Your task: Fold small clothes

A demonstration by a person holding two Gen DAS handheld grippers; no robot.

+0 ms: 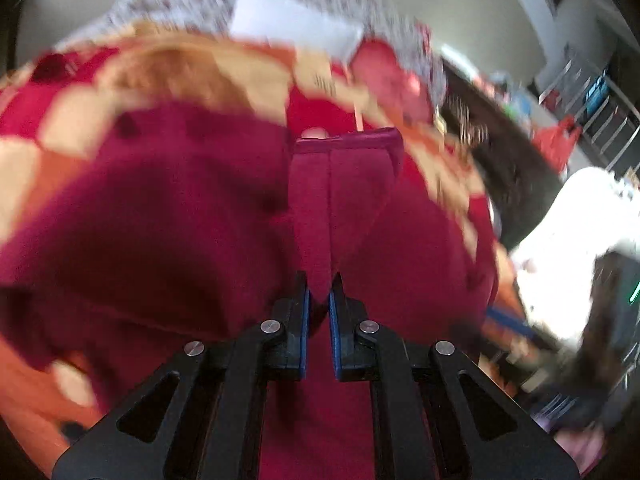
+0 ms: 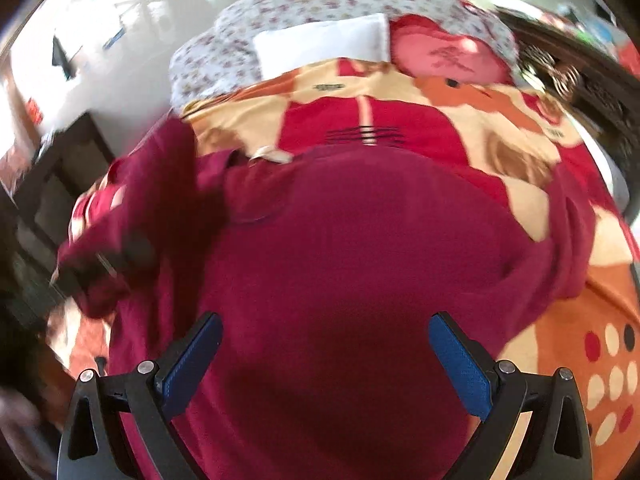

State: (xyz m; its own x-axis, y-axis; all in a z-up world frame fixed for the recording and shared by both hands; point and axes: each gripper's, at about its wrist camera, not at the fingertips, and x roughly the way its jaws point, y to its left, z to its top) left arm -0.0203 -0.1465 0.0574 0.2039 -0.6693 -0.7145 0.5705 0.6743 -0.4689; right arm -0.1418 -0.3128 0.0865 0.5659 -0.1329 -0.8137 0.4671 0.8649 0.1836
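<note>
A dark red garment [image 1: 160, 208] lies spread on a bed covered by a red, orange and cream blanket [image 1: 168, 68]. My left gripper [image 1: 319, 284] is shut on a raised fold of the garment, which rises as a narrow strip between the fingers. In the right wrist view the same garment [image 2: 360, 248] fills the middle, with one side lifted and bunched at the left. My right gripper [image 2: 325, 332] is open just above the garment, holding nothing.
A floral pillow [image 2: 320, 0], a folded white cloth [image 2: 324, 46] and a pink cushion [image 2: 448, 56] lie at the head of the bed. A dark wooden bed frame [image 1: 508, 176] and metal shelving [image 1: 600, 104] stand to the right. The blanket [image 2: 560, 320] extends right.
</note>
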